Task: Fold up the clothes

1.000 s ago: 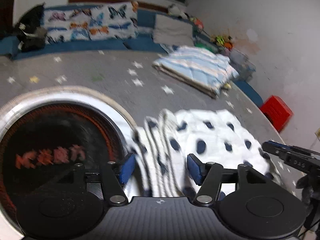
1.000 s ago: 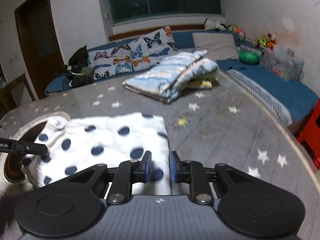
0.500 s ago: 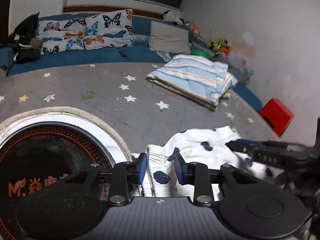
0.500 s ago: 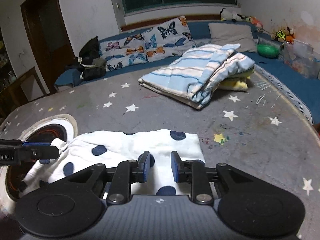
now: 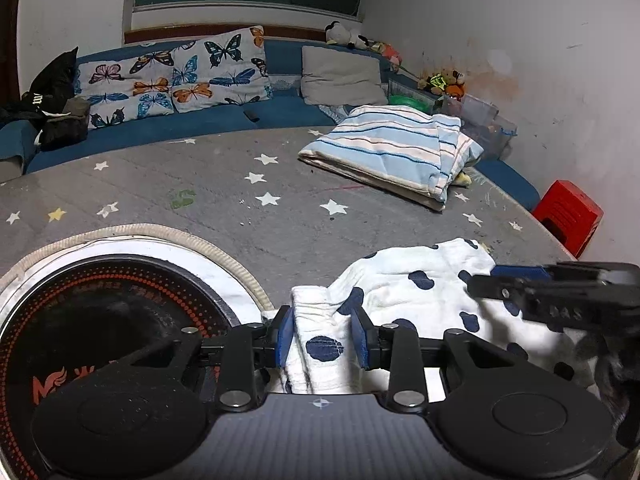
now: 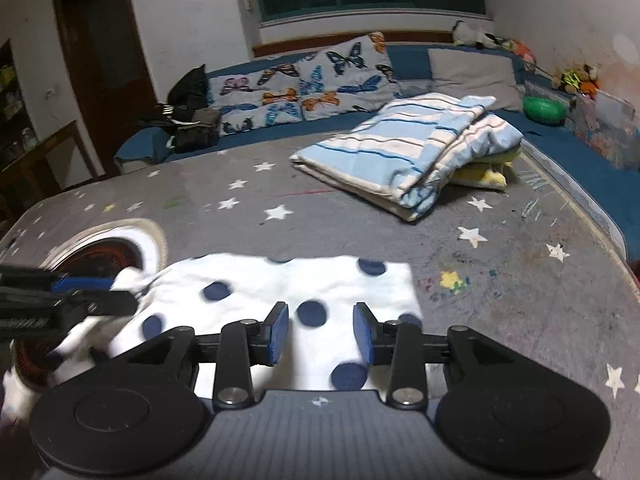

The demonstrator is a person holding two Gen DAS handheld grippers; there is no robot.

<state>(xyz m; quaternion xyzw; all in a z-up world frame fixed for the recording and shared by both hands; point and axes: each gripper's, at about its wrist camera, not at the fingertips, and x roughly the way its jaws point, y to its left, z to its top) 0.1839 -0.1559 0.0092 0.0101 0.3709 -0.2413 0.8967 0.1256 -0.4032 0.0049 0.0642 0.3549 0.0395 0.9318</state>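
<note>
Polka-dot garment [image 6: 280, 292] lies on the star-print mat [image 6: 360, 220], partly folded — my left gripper [image 5: 321, 338] and right gripper [image 6: 321, 330] jaws both parted, gripping nothing — more folds remain.

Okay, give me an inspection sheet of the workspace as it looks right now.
Surface: grey star-print mat, scribble marks at right.
Job's things: white polka-dot garment, lying partly folded.
Clutter: folded striped quilt; round black-and-red disc.
Grippers: left gripper open, garment's bunched edge between the fingers; right gripper open over the garment.
Cables: nothing seen.
Surroundings: blue sofa, butterfly cushions, red stool, dark window.
</note>
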